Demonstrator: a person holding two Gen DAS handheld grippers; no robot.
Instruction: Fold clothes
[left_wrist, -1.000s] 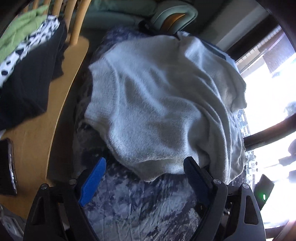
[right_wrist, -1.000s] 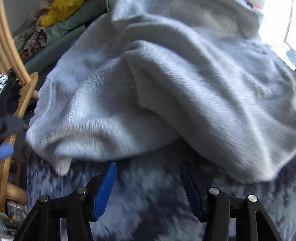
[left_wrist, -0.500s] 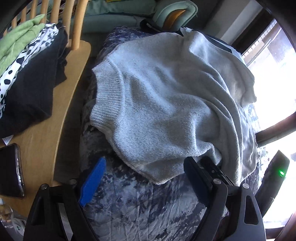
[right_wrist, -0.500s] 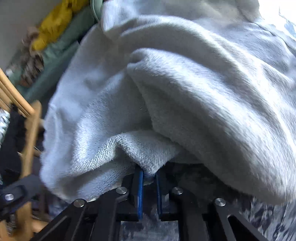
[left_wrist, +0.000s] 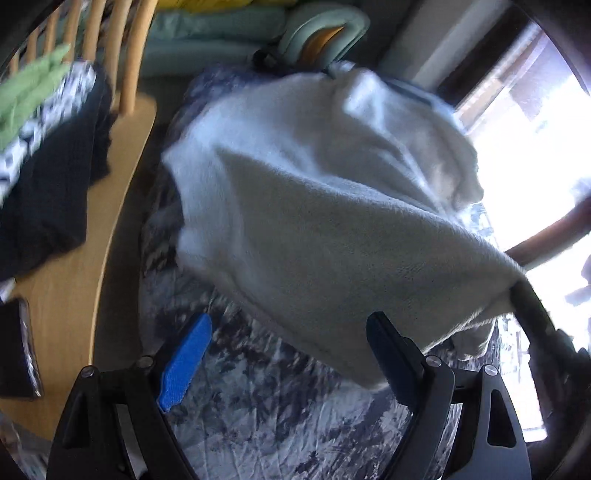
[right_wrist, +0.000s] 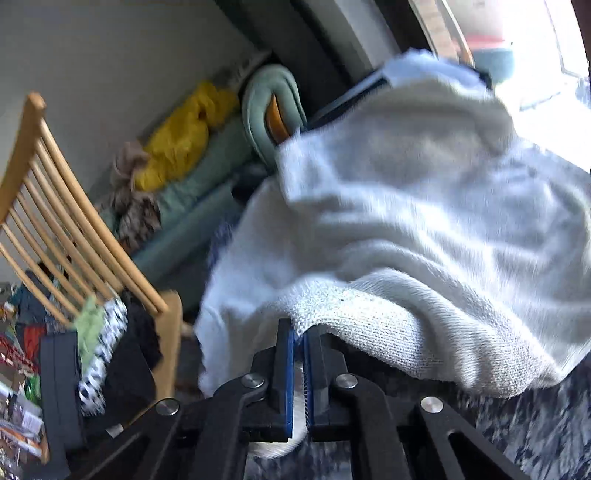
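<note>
**Sweater edge lifted since 0.5 s ago**

Grey sweater (left_wrist: 317, 206) has been raised off the patterned bedspread (left_wrist: 266, 413), hem pulled toward 4 o'clock. Left gripper (left_wrist: 288, 354) is held wide open below it, nothing gripped. Right gripper (right_wrist: 299, 354) is clamped on the hem at 6 o'clock.

Motion blur smears the pale grey knitted sweater (left_wrist: 317, 221) ahead of both sets of jaws. The sweater hides most of the blue-and-white mottled bedspread (left_wrist: 273, 424) beyond them. Left of the jaws, the folded black garment (left_wrist: 48, 192) runs off-frame.
</note>
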